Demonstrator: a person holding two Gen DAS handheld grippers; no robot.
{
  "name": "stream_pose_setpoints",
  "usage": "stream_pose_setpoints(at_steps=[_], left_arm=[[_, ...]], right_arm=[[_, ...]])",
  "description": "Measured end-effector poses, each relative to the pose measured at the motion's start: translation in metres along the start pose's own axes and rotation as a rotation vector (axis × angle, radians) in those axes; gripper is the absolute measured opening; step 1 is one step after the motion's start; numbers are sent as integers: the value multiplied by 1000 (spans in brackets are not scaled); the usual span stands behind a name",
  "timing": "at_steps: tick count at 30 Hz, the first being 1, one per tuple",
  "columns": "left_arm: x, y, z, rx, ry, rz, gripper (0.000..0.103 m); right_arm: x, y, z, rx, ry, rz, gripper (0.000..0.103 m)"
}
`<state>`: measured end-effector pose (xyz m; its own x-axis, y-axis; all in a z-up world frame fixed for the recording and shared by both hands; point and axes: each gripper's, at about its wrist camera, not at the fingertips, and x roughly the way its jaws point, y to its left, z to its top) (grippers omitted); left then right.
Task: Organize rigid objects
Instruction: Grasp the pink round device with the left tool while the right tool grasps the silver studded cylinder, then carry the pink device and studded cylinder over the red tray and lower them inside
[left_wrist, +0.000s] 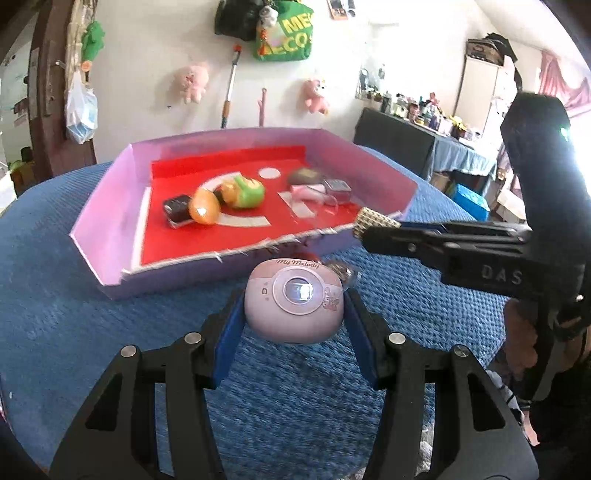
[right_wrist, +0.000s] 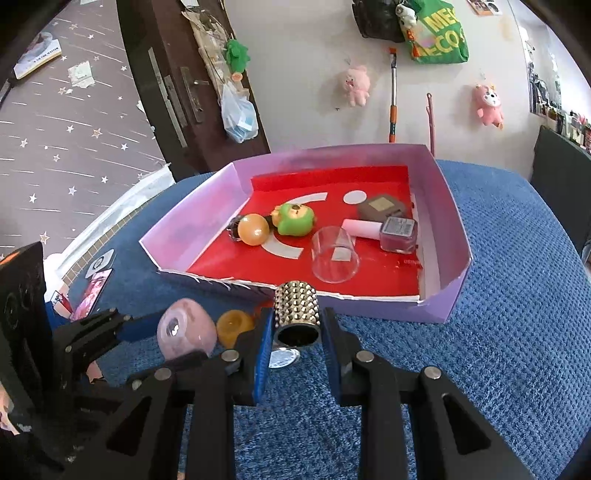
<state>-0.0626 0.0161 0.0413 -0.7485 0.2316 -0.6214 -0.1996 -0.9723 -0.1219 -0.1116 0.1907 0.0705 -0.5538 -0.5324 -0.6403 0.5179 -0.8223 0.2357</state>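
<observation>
My left gripper (left_wrist: 294, 308) is shut on a pink rounded "My Melody" device (left_wrist: 294, 301), held just above the blue cloth in front of the tray. That pink device (right_wrist: 185, 328) shows in the right wrist view too. My right gripper (right_wrist: 296, 319) is shut on a gold studded cylinder (right_wrist: 296, 308), lifted near the tray's front wall. From the left wrist view the studded cylinder (left_wrist: 373, 221) sticks out of the right gripper's tips. The purple tray (right_wrist: 443, 302) with a red floor holds an orange ball (right_wrist: 253, 229), a green toy (right_wrist: 295, 219), a clear cup (right_wrist: 335, 254) and a nail polish bottle (right_wrist: 397, 233).
A brown square case (right_wrist: 382, 206) and a dark small box (left_wrist: 176, 210) also lie in the tray. On the blue cloth (right_wrist: 517, 332) rest an orange round piece (right_wrist: 234, 326), a silvery disc (right_wrist: 282, 357) and cards (right_wrist: 96, 280) at the left. Plush toys hang on the wall behind.
</observation>
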Motion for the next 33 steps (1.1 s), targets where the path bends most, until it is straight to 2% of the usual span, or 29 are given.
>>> stream_pose_setpoints(at_steps=[10,33], left_arm=[[-9,16,14,-19,-40,24,51],[2,26,29,-15,-36,30,51]], right_arm=[[-5,6,4,-8,-16,16,28],[-2,11,19,-31,-21,26,28]])
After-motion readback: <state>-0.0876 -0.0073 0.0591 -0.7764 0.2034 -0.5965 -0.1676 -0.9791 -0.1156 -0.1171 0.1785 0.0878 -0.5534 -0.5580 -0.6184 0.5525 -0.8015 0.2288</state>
